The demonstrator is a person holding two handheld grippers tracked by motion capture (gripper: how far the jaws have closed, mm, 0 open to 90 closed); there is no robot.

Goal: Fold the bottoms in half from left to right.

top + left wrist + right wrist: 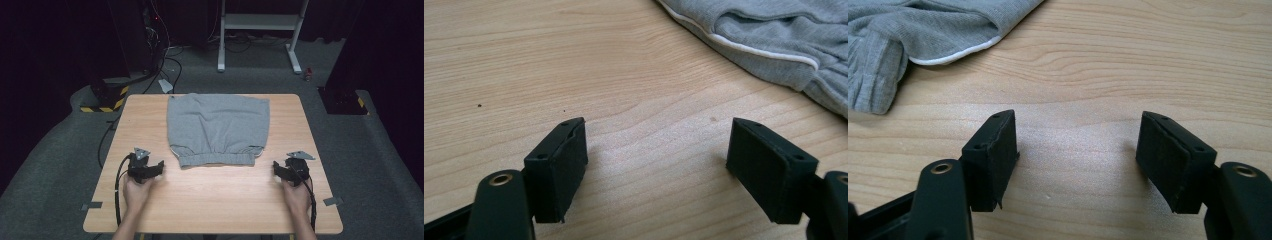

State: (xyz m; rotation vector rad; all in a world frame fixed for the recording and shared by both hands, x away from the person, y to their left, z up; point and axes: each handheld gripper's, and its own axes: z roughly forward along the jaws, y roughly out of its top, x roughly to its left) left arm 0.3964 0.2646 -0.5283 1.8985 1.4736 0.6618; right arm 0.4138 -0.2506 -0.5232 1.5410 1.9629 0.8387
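Right now both tongs empty: left gripper (pixel 161 167) and right gripper (pixel 275 168) gape wide, resting on wooden table (pixel 215 200). Grey shorts (pixel 218 127) lie flat mid-table between them, waistband (pixel 216 159) toward me. Risks: I pinch single layer only, fabric bunches; uneven pull drags shorts askew.

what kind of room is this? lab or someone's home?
Most likely a lab or recording studio, not a home: a lone wooden table on grey carpet amid dark surroundings, hazard-striped stand bases, loose floor cables and a white metal frame. Grey shorts lie between the open left gripper and right gripper.
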